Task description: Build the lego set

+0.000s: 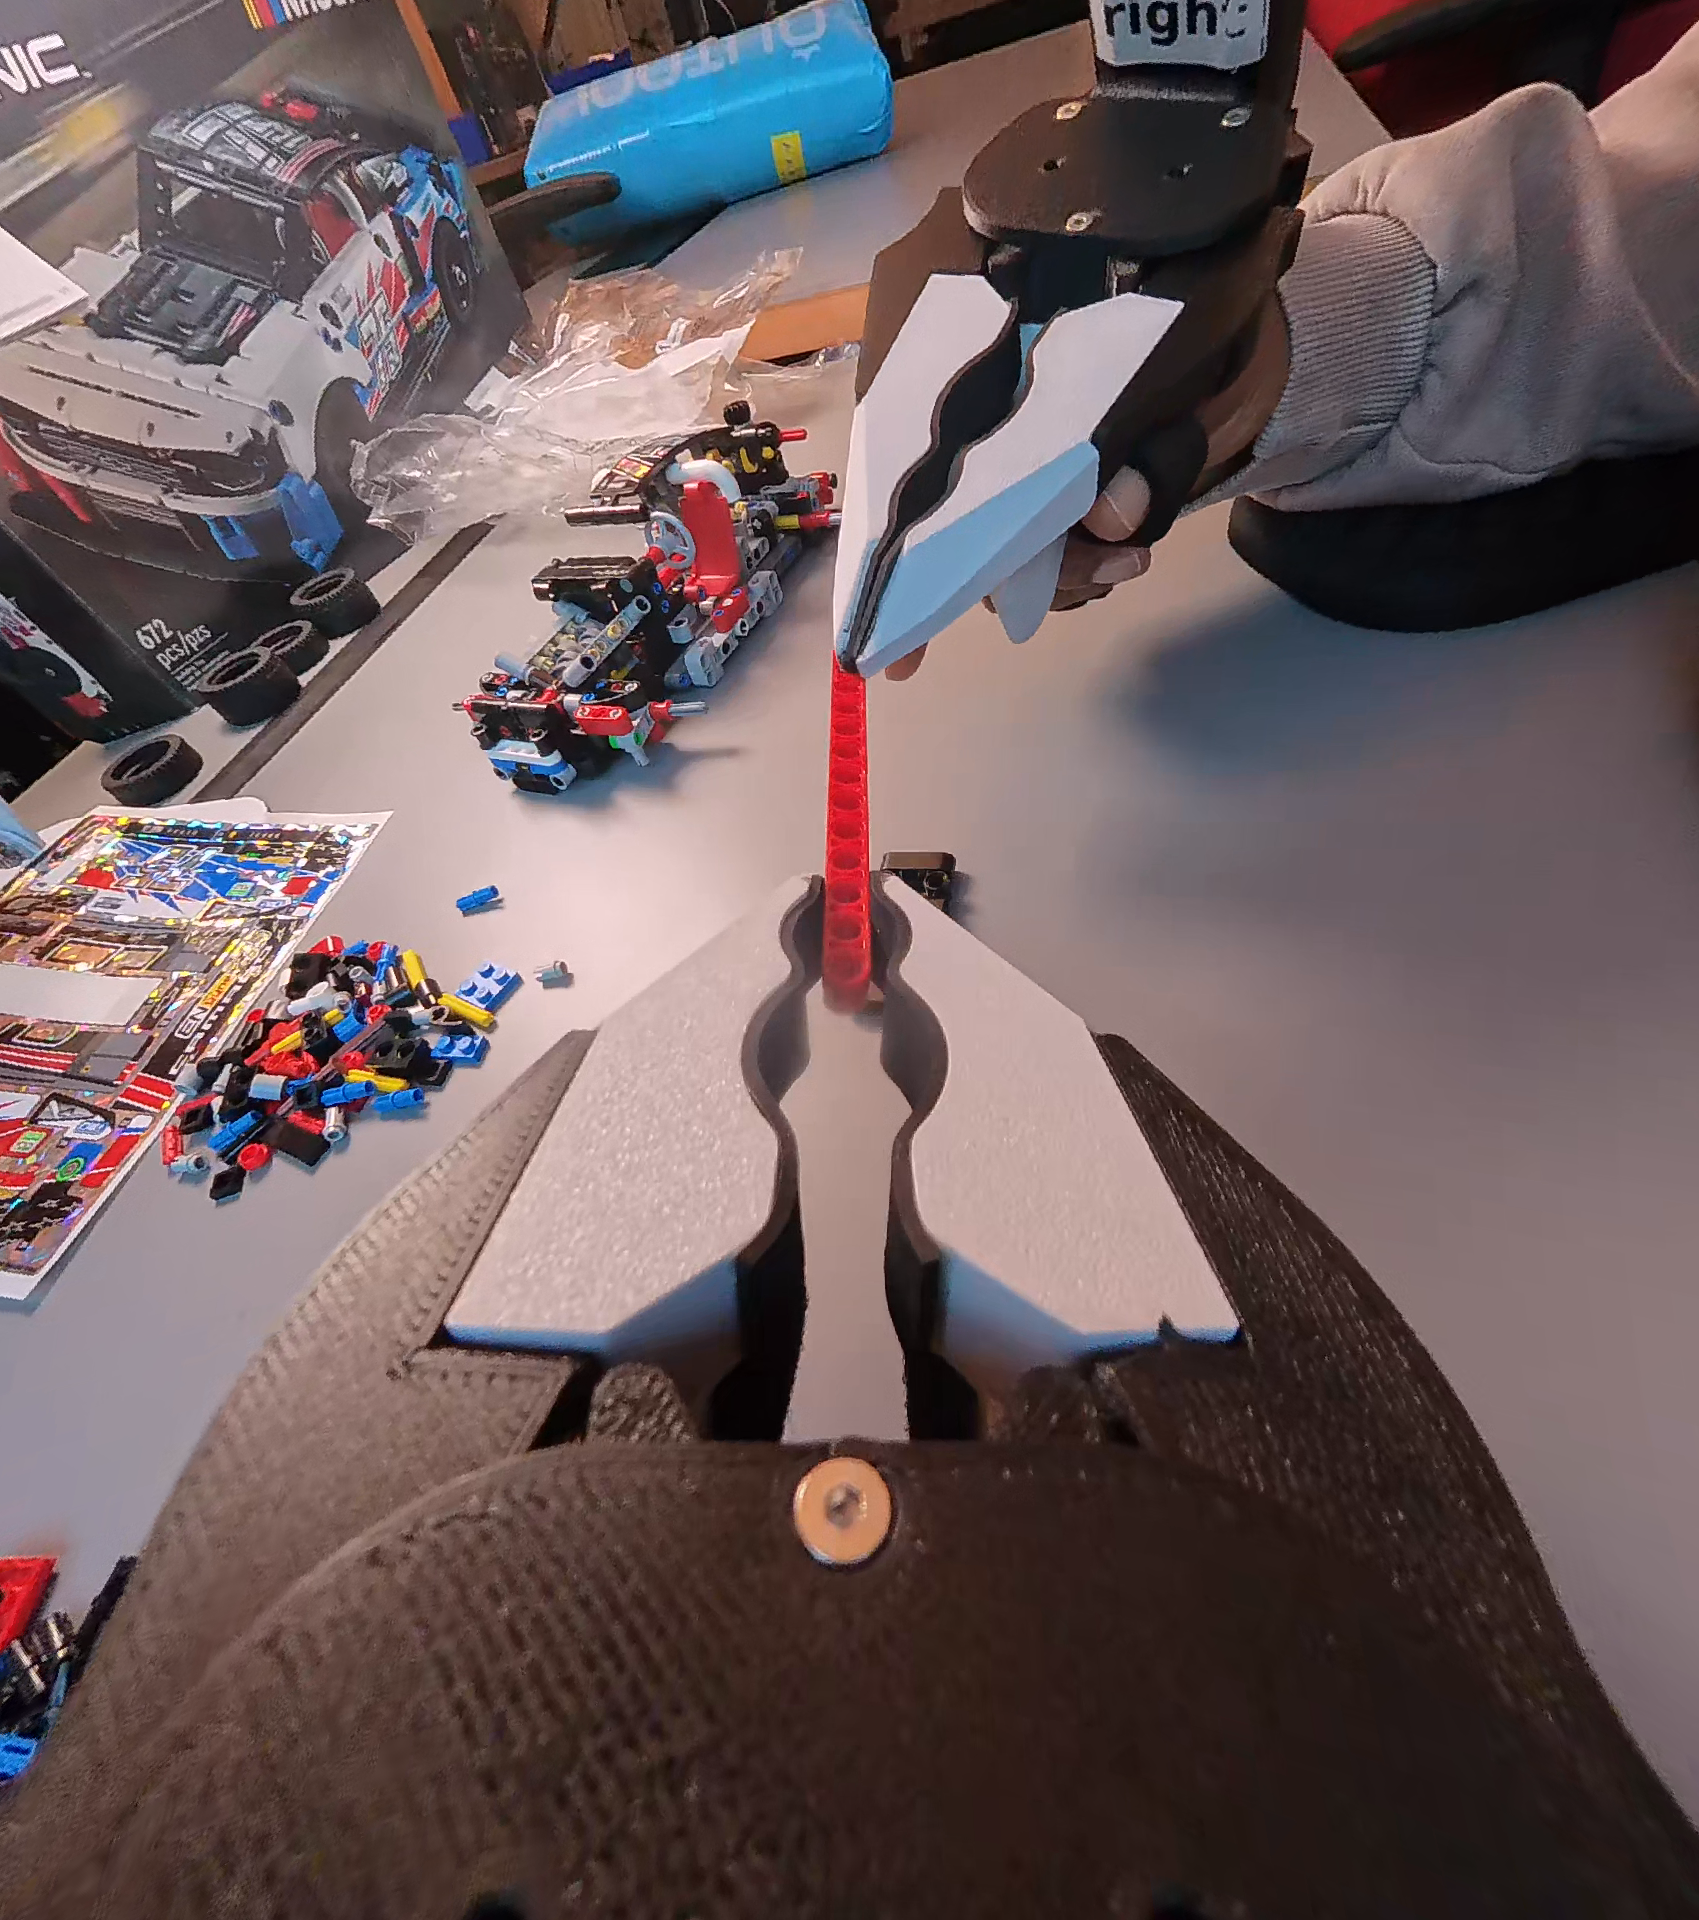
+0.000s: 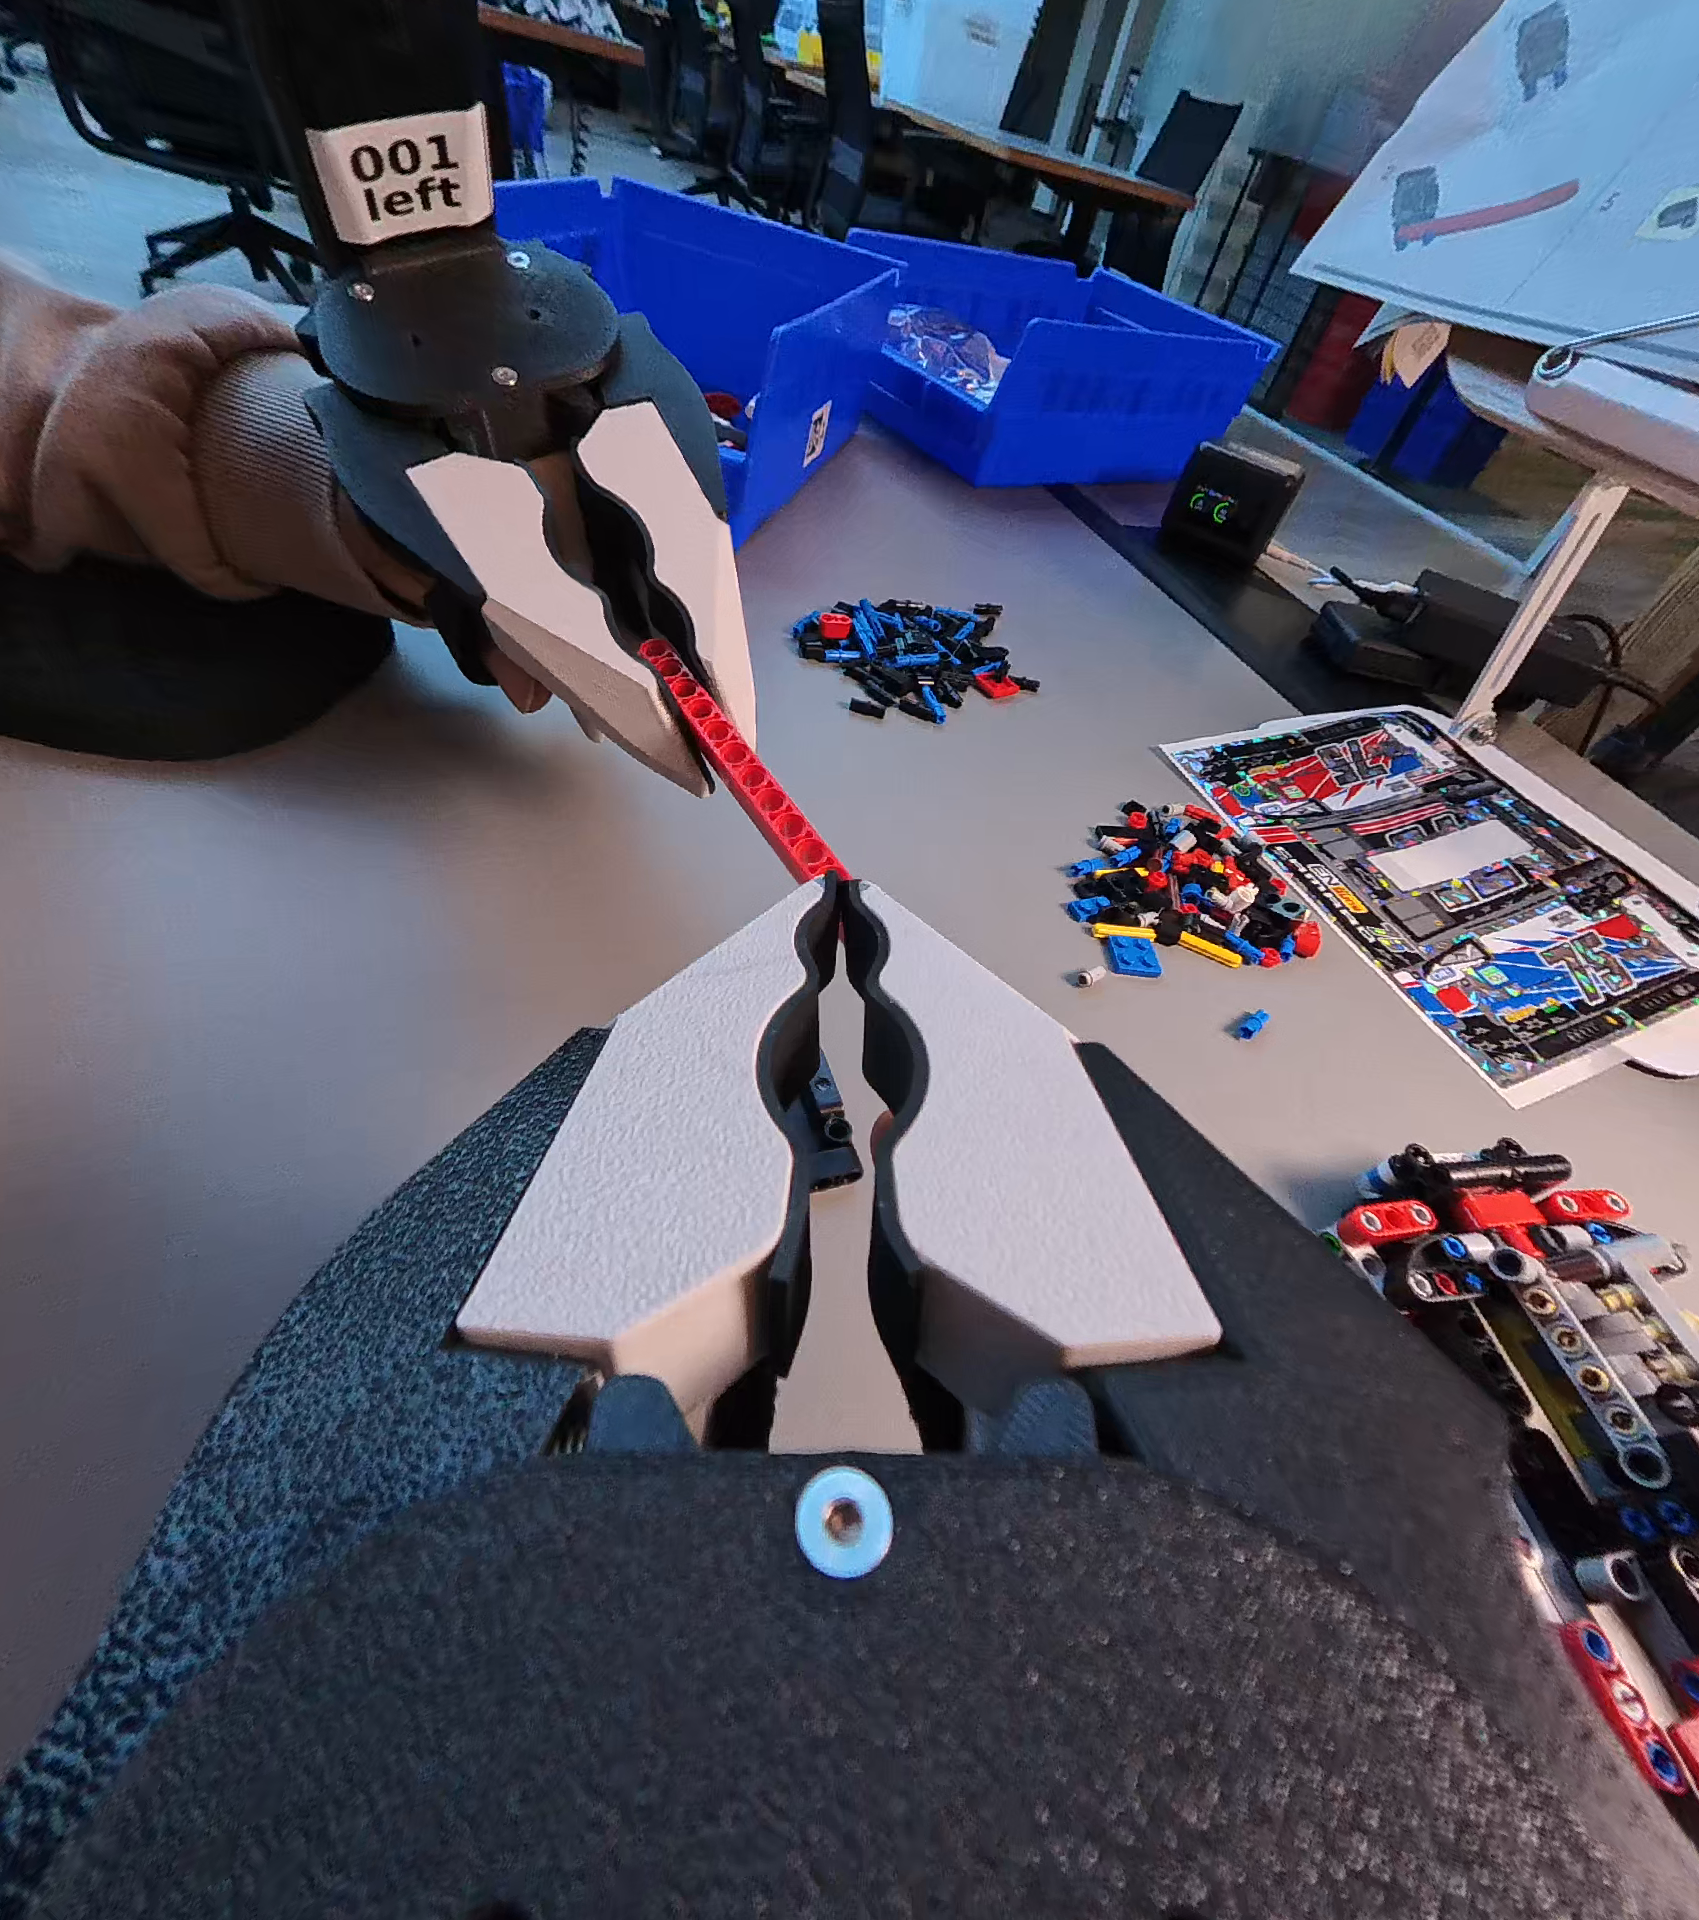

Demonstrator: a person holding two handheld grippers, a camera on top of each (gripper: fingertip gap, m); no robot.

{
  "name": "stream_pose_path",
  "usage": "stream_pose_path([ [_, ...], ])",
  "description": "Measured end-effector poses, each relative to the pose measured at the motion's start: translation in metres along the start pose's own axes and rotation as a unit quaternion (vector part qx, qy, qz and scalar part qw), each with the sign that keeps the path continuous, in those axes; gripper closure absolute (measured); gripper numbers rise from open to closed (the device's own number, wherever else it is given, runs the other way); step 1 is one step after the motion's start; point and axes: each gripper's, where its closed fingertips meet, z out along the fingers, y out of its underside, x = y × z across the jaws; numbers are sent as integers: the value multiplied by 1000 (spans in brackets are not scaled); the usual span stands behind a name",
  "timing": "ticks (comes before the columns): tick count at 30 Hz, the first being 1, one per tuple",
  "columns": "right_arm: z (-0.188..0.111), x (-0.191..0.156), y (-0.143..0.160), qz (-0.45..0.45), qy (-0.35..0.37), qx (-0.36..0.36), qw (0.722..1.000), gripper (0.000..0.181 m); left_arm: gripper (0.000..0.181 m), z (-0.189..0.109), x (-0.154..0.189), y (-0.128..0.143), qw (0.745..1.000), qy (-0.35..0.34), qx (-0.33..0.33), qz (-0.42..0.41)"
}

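I hold the long red perforated plastic beam (image 1: 847, 831) at 12 o'clock: left gripper (image 1: 850, 894) clamps one end, right gripper (image 2: 843, 891) the other. Light, stiff, slippery; I grip its flat faces.

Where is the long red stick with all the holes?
The long red beam is held above the grey table, between the left gripper and right gripper, each pinching one end.

A pale grey counter (image 2: 201, 935) fills the near scene. Far behind it stand black office chairs (image 2: 201, 156) on a light floor (image 2: 14, 135), with a long wooden desk (image 2: 1032, 156) beyond.
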Motion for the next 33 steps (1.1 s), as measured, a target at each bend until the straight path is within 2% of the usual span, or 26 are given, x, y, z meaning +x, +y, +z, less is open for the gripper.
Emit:
stream_pose_path([
  [33, 11, -22, -4, -15, -30, -1, 999, 181, 176, 2, 10, 0, 1000, 11, -16, 4],
])
